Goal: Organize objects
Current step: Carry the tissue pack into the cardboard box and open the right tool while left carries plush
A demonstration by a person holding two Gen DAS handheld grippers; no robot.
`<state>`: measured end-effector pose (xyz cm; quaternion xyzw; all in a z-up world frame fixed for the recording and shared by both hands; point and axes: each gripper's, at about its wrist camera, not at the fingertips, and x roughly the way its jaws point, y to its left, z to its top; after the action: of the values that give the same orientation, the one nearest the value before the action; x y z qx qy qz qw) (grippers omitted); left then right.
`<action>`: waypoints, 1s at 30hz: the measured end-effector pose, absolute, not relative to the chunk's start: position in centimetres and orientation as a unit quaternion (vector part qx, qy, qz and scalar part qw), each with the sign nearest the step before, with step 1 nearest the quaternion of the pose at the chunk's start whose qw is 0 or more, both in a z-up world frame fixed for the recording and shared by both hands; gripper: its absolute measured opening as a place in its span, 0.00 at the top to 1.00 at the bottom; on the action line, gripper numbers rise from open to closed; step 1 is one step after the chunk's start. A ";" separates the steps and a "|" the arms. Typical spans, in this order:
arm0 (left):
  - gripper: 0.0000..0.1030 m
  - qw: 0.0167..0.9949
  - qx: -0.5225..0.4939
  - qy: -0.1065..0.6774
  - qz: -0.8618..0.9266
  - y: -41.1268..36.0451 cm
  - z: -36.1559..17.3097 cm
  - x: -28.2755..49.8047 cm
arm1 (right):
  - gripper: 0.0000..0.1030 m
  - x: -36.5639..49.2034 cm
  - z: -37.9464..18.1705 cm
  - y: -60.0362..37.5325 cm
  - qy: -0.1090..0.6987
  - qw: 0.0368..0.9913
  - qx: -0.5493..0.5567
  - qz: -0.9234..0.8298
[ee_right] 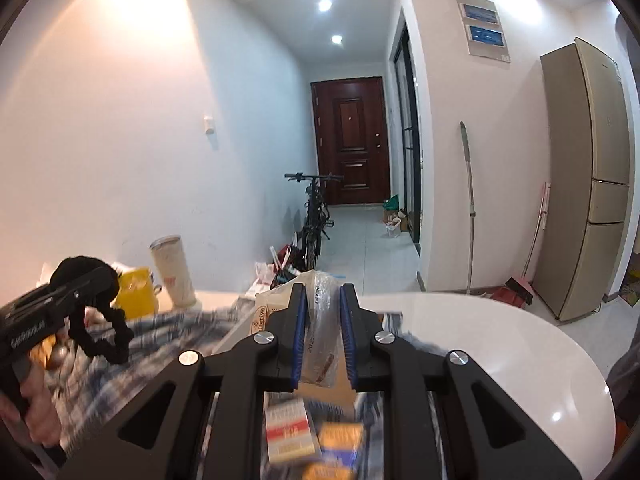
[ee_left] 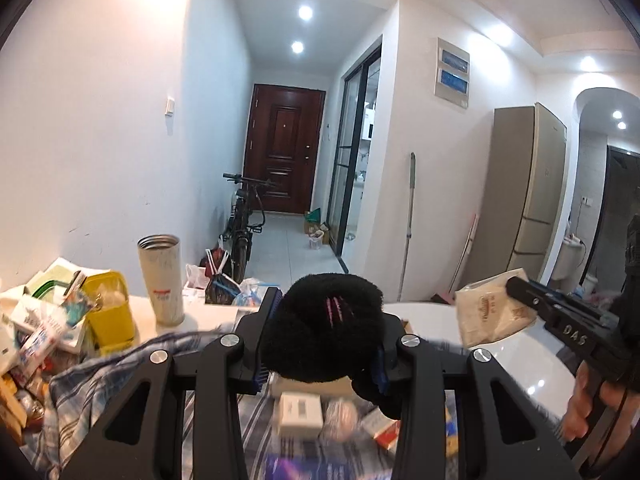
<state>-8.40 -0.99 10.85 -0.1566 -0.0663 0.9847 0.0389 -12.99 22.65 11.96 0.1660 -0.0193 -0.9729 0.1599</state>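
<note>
My left gripper (ee_left: 320, 320) is shut on a black fluffy hair band (ee_left: 326, 324) with a pink mark, held above the table. The band also shows in the right wrist view (ee_right: 86, 276), its loop hanging down. My right gripper (ee_right: 323, 312) is shut on a beige plastic snack packet (ee_right: 320, 320), held above the table. That packet shows at the right of the left wrist view (ee_left: 494, 310) in the right gripper (ee_left: 520, 288). Small boxes (ee_right: 288, 432) lie blurred on a blue plaid cloth (ee_left: 120, 372) below both grippers.
A metal tumbler (ee_left: 162, 280) and a yellow container (ee_left: 110, 308) stand at the back left of the white round table (ee_right: 500, 344). A heap of packets (ee_left: 36, 332) lies at far left. A bicycle (ee_right: 314, 220), mop (ee_right: 468, 208) and fridge (ee_right: 588, 184) stand beyond.
</note>
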 end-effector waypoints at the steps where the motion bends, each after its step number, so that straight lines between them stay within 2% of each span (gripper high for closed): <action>1: 0.60 0.057 -0.168 -0.073 0.981 -0.9 11.0 -9.7 | 0.85 -13.6 12.0 22.4 -0.024 0.159 0.167 -0.973; 9: 0.60 0.084 -0.217 -0.071 0.970 0.7 8.7 -17.3 | 0.85 -19.2 9.5 21.7 -0.057 0.148 0.206 -0.966; 18: 0.60 0.081 -0.323 -0.105 0.937 -0.3 -0.3 -24.9 | 0.85 -22.8 2.2 22.0 -0.061 0.148 0.268 -0.950; 22: 0.58 0.092 -0.359 -0.148 0.917 -2.1 -3.7 -26.8 | 0.85 -23.5 0.4 22.1 -0.051 0.138 0.280 -0.949; 27: 0.57 0.055 -0.352 -0.093 0.930 -1.8 -5.0 -27.1 | 0.85 -24.2 -0.4 21.6 -0.036 0.145 0.282 -0.948; 30: 0.55 0.064 -0.355 -0.088 0.929 -1.3 -5.2 -27.2 | 0.85 -24.2 -0.5 21.0 -0.023 0.144 0.282 -0.948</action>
<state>-27.20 -1.30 -5.21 -0.3550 -0.0879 0.9285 0.0636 -24.23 20.98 -0.51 0.2818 -0.0234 -0.9484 0.1437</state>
